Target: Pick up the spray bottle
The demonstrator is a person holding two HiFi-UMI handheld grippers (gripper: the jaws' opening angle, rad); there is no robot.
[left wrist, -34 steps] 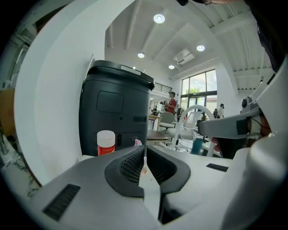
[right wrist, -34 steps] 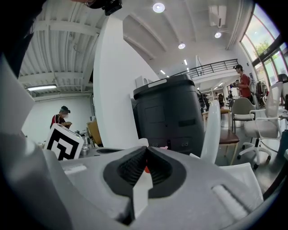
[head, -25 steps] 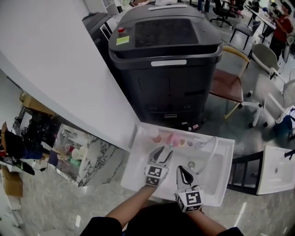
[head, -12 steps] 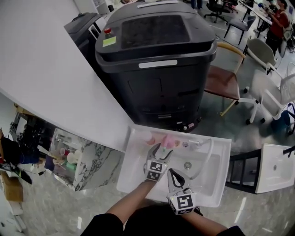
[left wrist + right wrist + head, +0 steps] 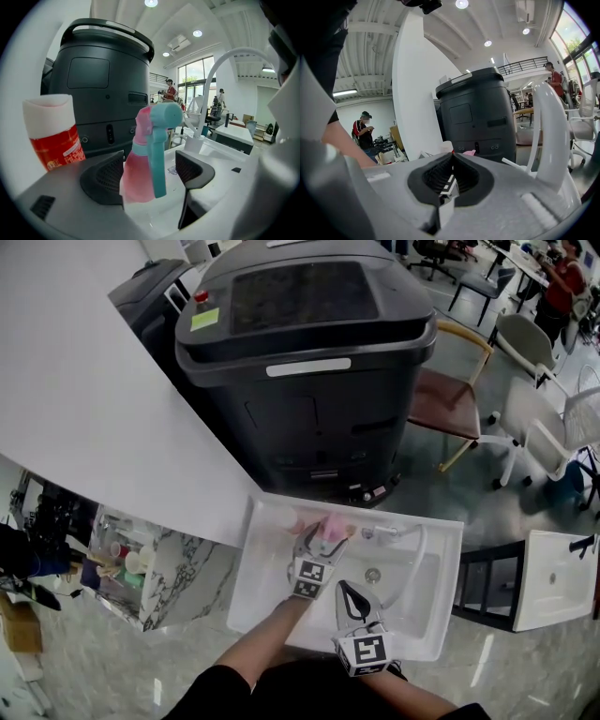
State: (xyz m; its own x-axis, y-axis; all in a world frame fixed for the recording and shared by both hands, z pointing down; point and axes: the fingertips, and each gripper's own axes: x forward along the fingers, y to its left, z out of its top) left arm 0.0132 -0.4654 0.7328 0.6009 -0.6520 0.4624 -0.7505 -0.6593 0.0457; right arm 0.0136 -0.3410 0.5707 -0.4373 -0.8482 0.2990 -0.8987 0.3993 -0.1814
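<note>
The pink spray bottle (image 5: 331, 523) with a teal trigger head stands upright on the back ledge of the white sink (image 5: 262, 587). In the left gripper view the spray bottle (image 5: 140, 164) stands between the two dark pads (image 5: 104, 177), close to the left one, and the jaws are opening. My left gripper (image 5: 319, 545) (image 5: 150, 171) reaches over the basin to the ledge. My right gripper (image 5: 347, 594) hovers over the basin's front, nearer to me, and is shut (image 5: 450, 180) with nothing held.
A red-and-white container (image 5: 52, 136) stands just left of the bottle. The white faucet (image 5: 413, 554) (image 5: 551, 131) arches over the drain (image 5: 373, 575) on the right. A big black machine (image 5: 309, 362) looms behind the sink. Chairs (image 5: 459, 399) stand at the right.
My left gripper has moved forward and down to the sink's back ledge, and its jaws have spread around the spray bottle. The right gripper has hardly shifted.
</note>
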